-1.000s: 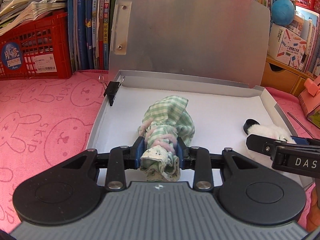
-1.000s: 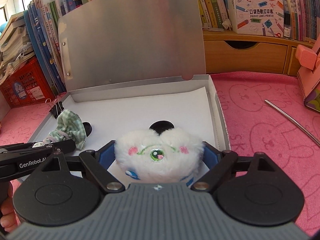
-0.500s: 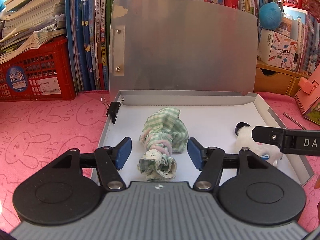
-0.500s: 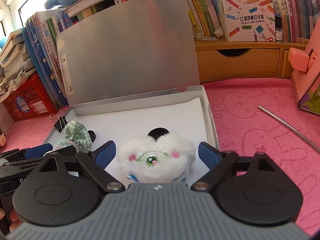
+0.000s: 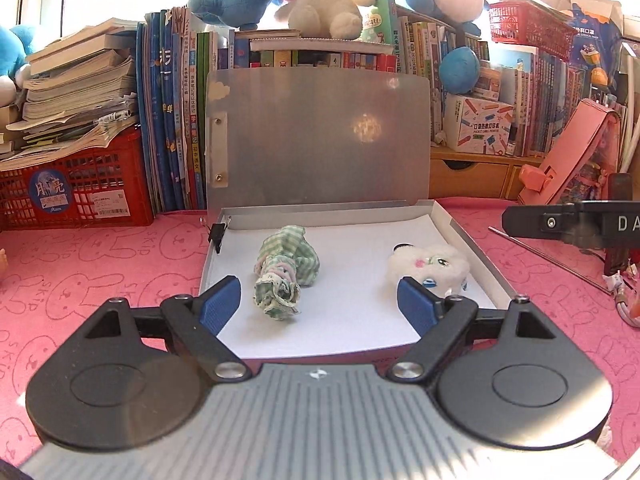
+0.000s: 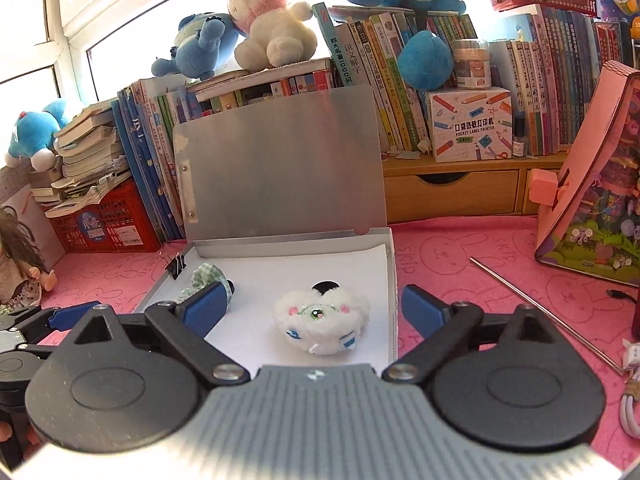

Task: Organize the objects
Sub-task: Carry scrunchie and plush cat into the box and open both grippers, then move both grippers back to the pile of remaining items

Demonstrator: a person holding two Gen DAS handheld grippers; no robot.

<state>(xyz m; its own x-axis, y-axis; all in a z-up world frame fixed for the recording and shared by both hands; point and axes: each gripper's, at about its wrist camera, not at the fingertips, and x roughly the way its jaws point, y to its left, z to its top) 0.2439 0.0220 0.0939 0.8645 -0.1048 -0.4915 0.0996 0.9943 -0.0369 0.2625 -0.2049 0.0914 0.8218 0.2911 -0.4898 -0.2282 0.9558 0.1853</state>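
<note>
Green-checked cloth bundle [image 5: 285,273] lies lengthwise ahead of our left gripper [image 5: 319,304]; white plush toy [image 6: 321,325] ahead of our right gripper [image 6: 316,312]; both jaws opening, empty.

Left gripper [image 5: 319,298] tilted downward, blue pads spread wide and opening, nothing between them, right gripper [image 6: 316,308] alongside it, tilted downward too, jaws wide and opening, gripping nothing, fingertips [image 6: 8,434] at the lower left edge
</note>
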